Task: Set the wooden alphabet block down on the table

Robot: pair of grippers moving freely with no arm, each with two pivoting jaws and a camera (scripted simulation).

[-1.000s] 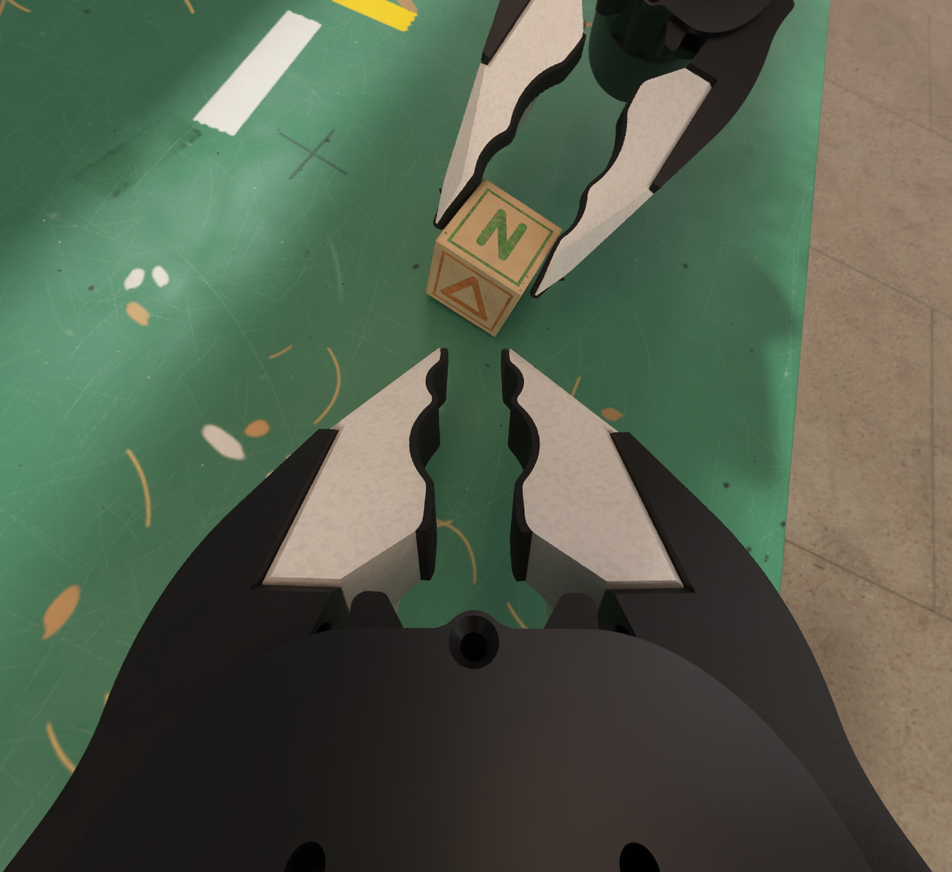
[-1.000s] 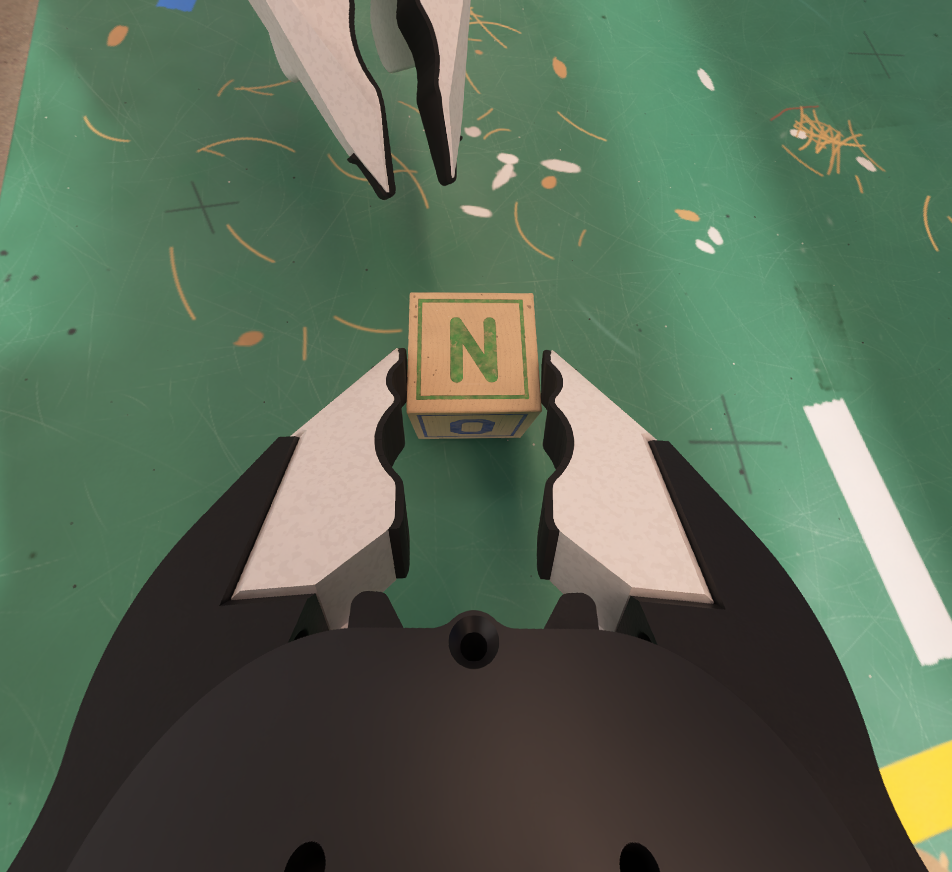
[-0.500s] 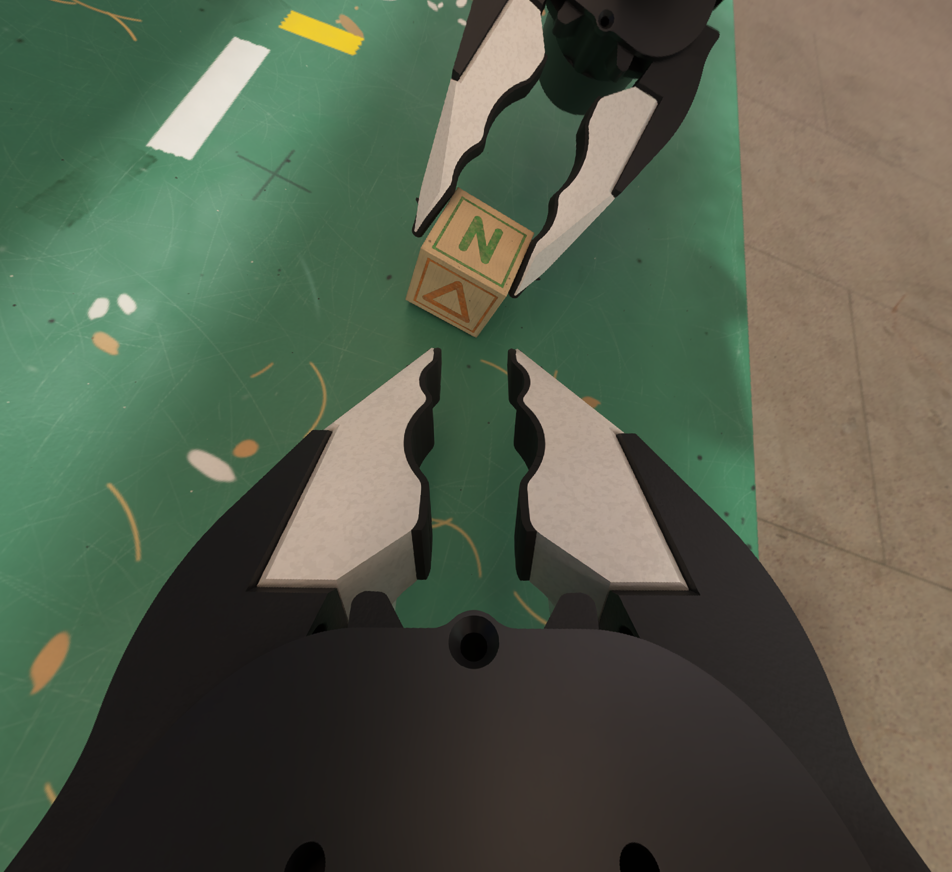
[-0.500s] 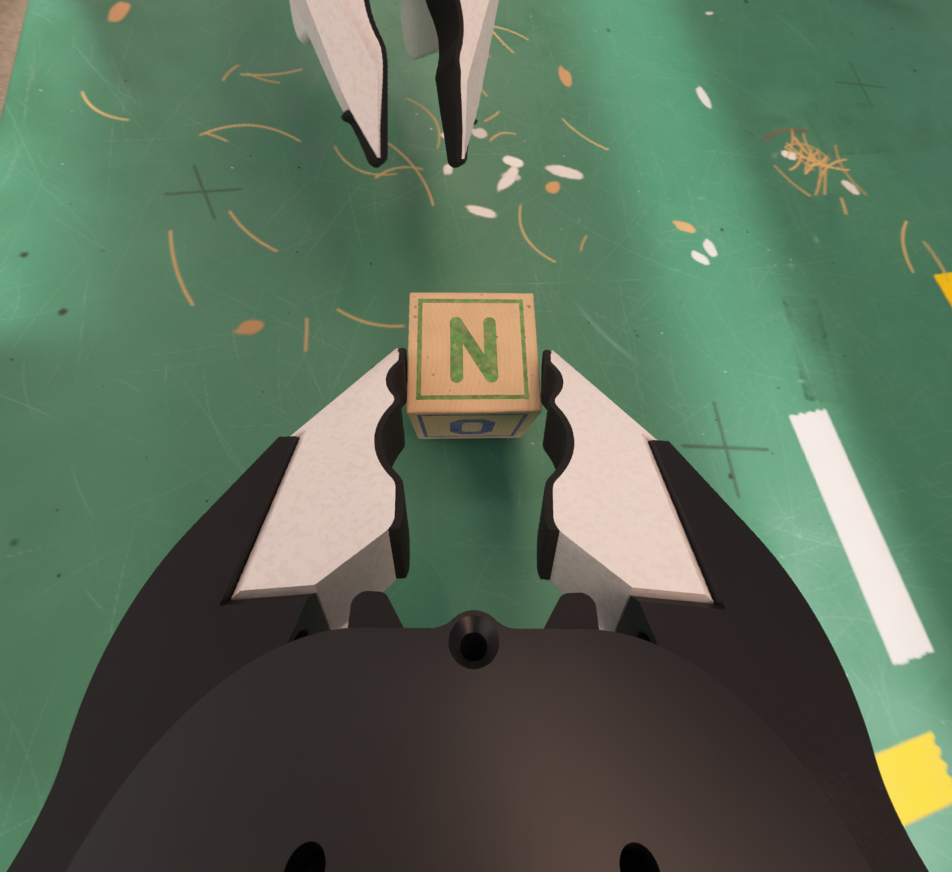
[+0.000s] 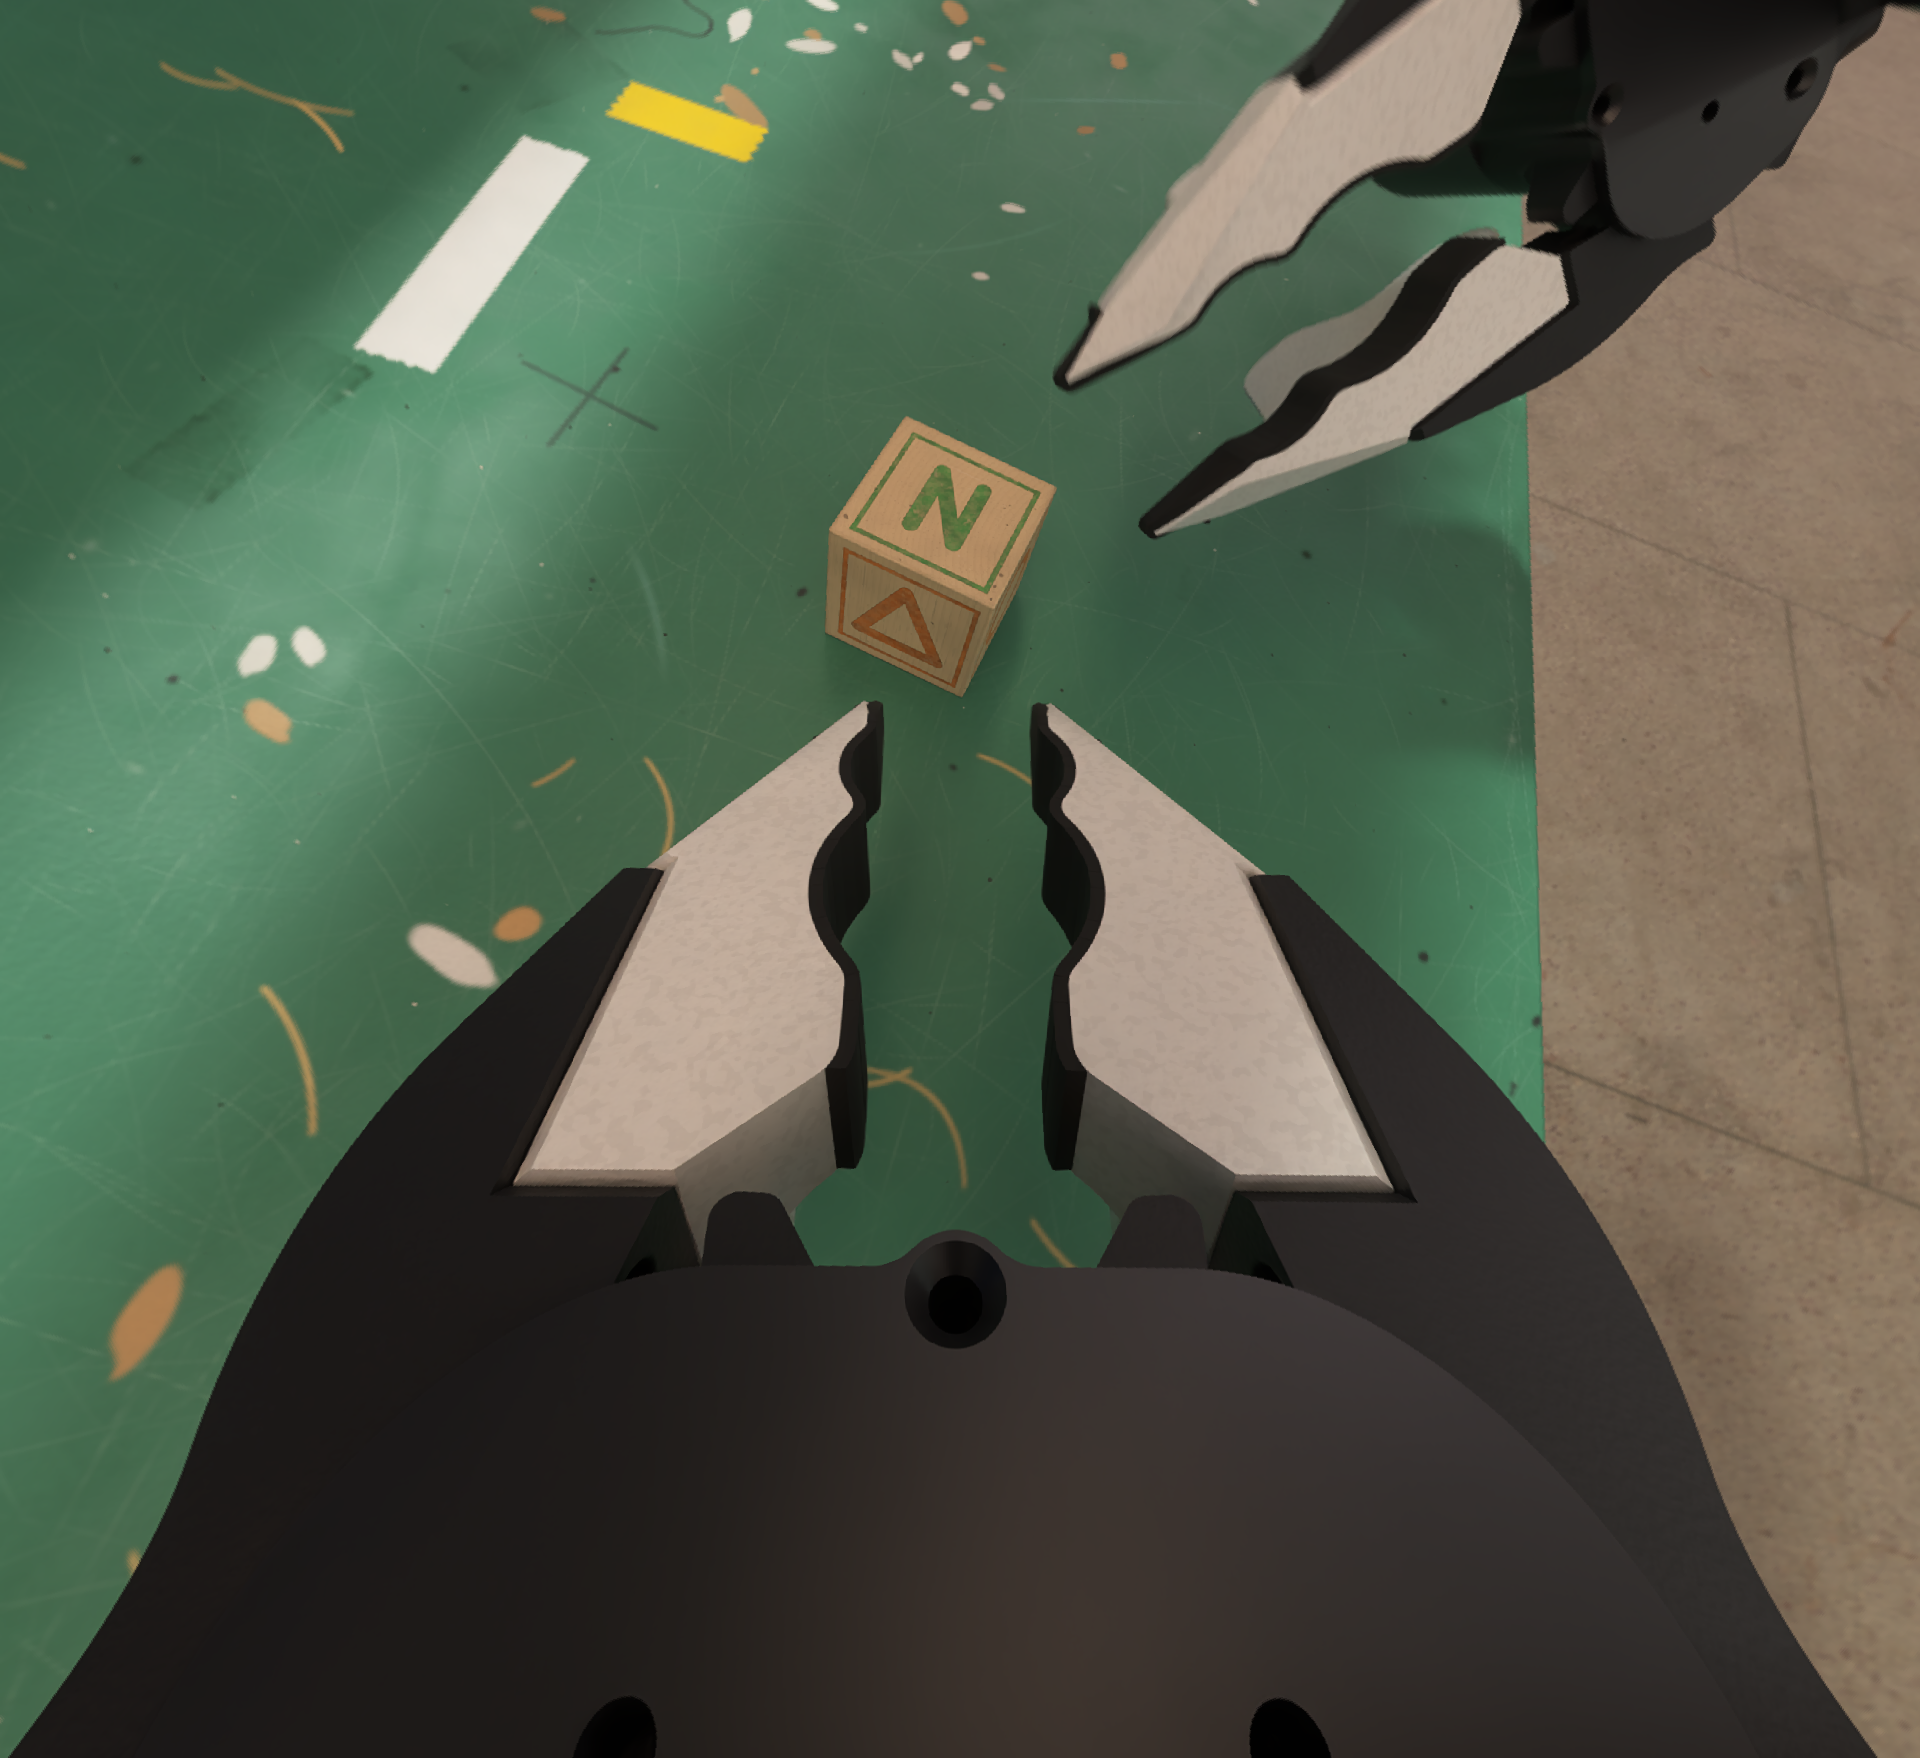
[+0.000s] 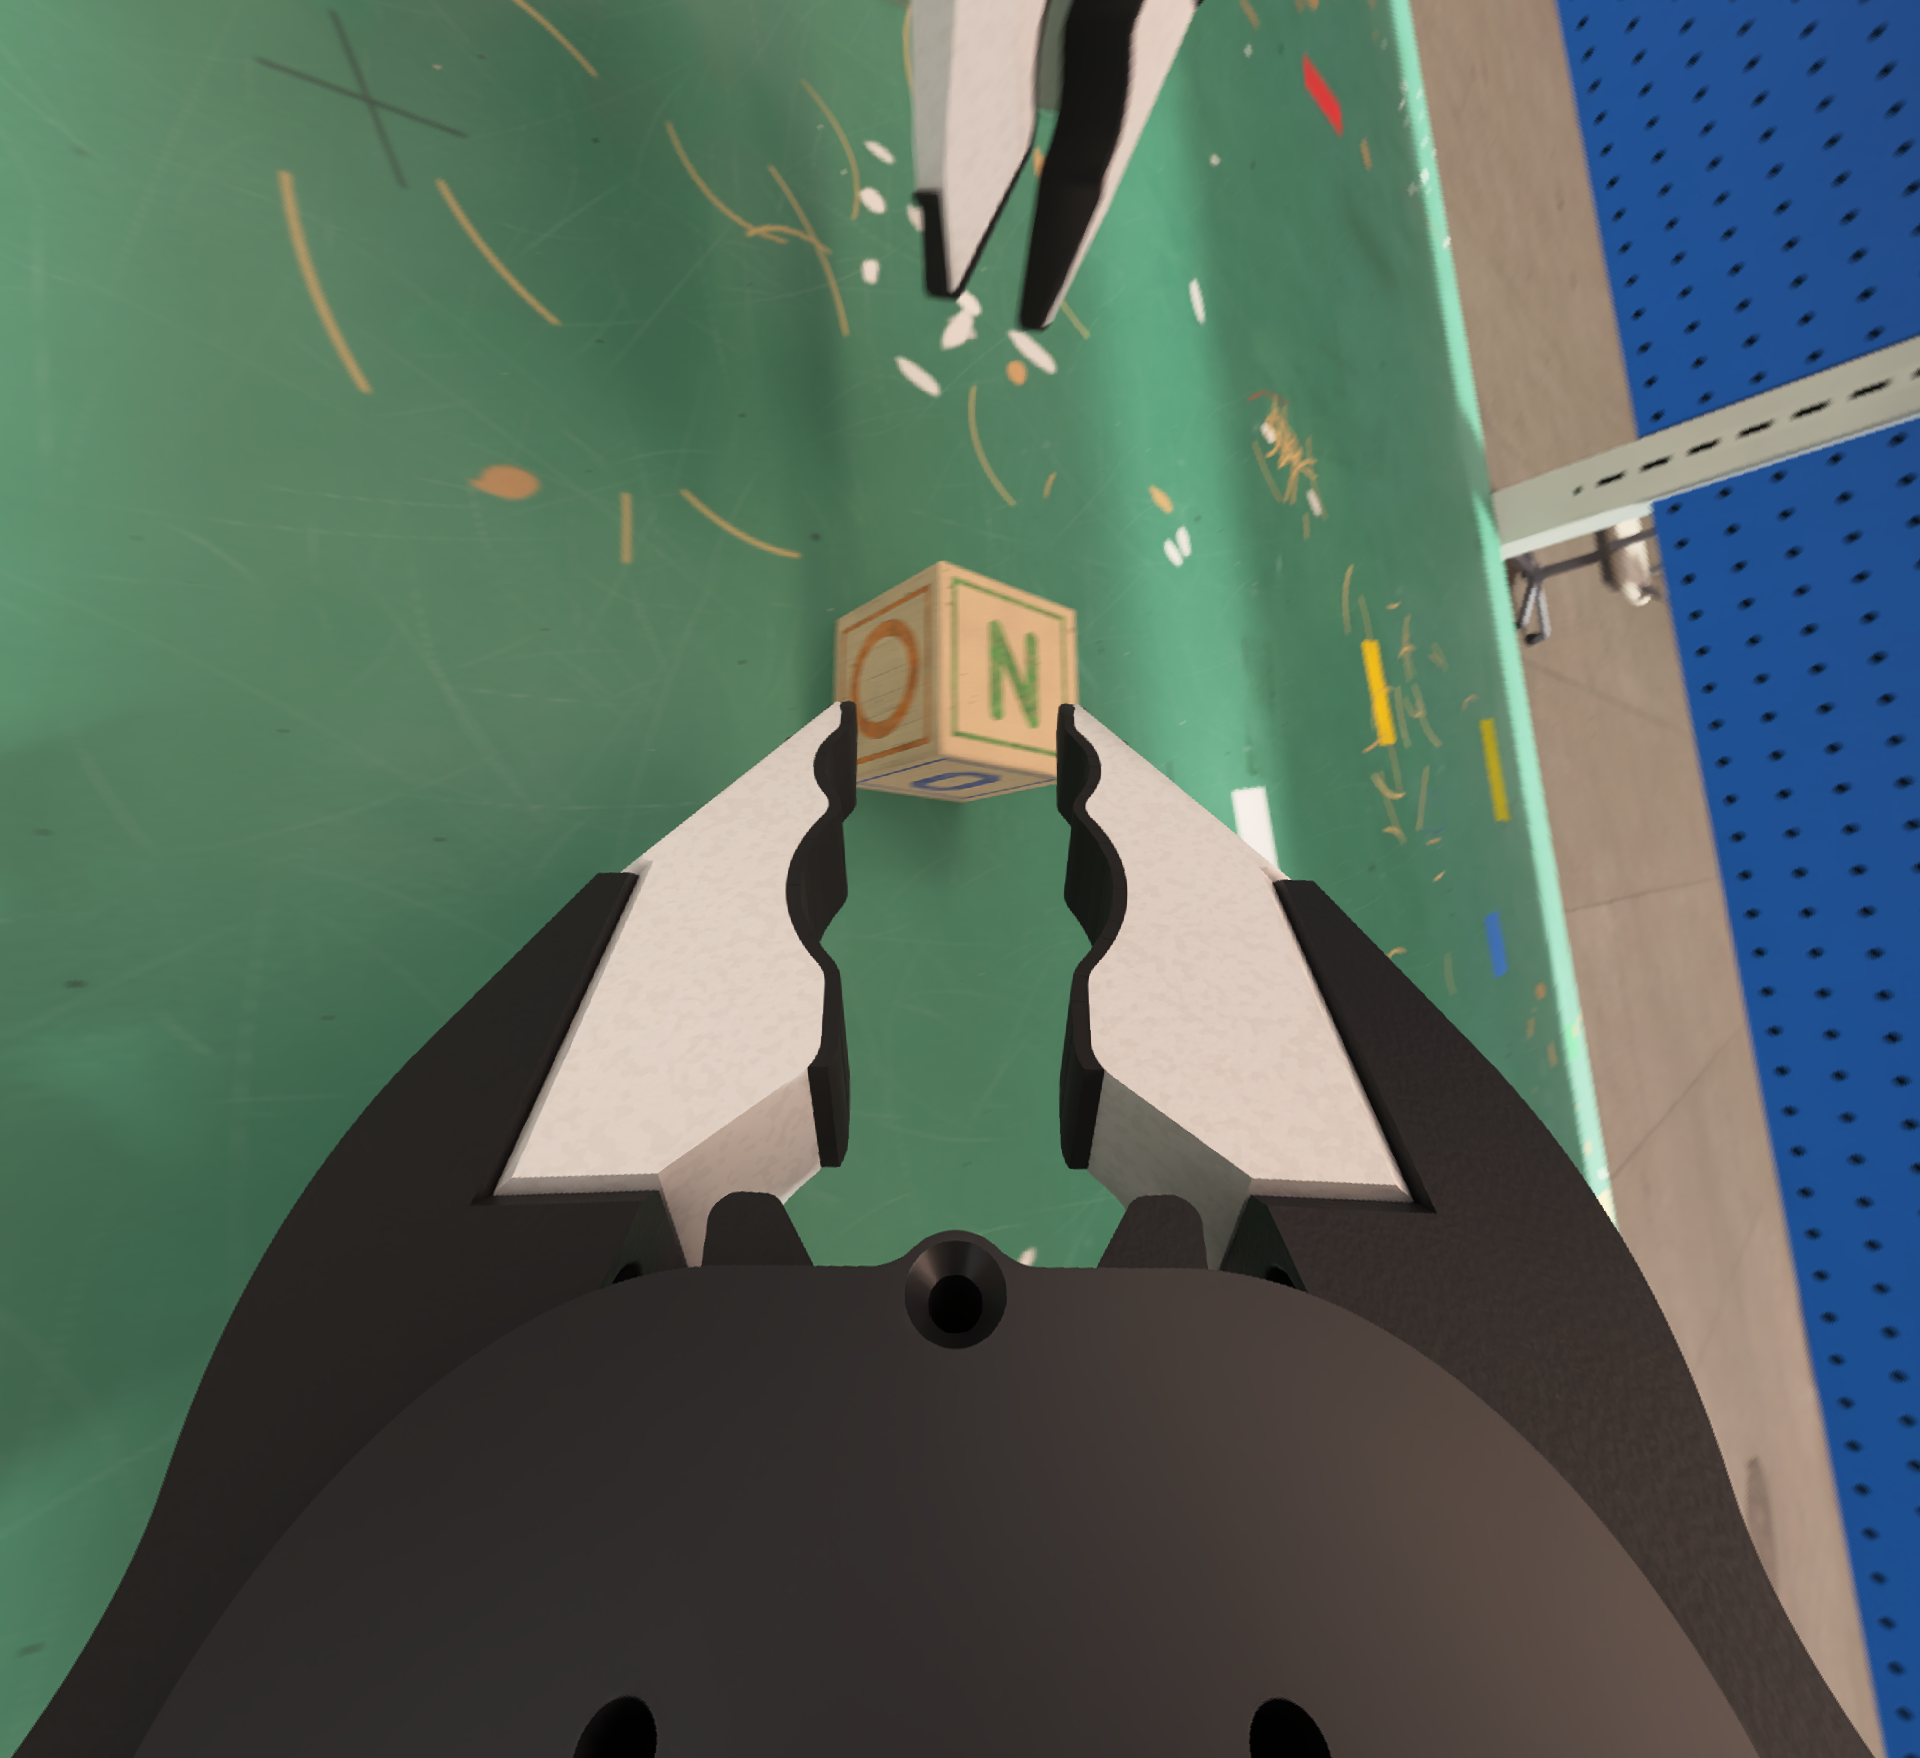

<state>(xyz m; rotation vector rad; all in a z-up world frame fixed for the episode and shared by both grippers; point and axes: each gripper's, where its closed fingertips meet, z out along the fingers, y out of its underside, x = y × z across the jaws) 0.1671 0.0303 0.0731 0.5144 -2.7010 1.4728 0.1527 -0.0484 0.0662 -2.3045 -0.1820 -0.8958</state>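
Note:
The wooden alphabet block (image 5: pixel 935 555) stands on the green table (image 5: pixel 416 565), green letter face up and orange triangle face toward my left gripper. My left gripper (image 5: pixel 956 711) is open and empty, its tips just short of the block. My right gripper (image 5: pixel 1110 453) is open and empty, lifted above and to the right of the block, apart from it. In the right wrist view the block (image 6: pixel 956 680) lies beyond the tips of my right gripper (image 6: pixel 956 711), with my left gripper (image 6: pixel 992 303) farther off.
A white tape strip (image 5: pixel 473 254) and a yellow tape piece (image 5: pixel 686 121) lie on the table among scattered chips and shavings. The table's right edge (image 5: pixel 1529 773) borders a tan floor (image 5: pixel 1714 877). A blue pegboard wall (image 6: pixel 1766 254) stands beyond the table.
My right gripper let go of the block, drew back up and to the right, and tilted. The block now rests free on the table. My left gripper's fingers parted slightly.

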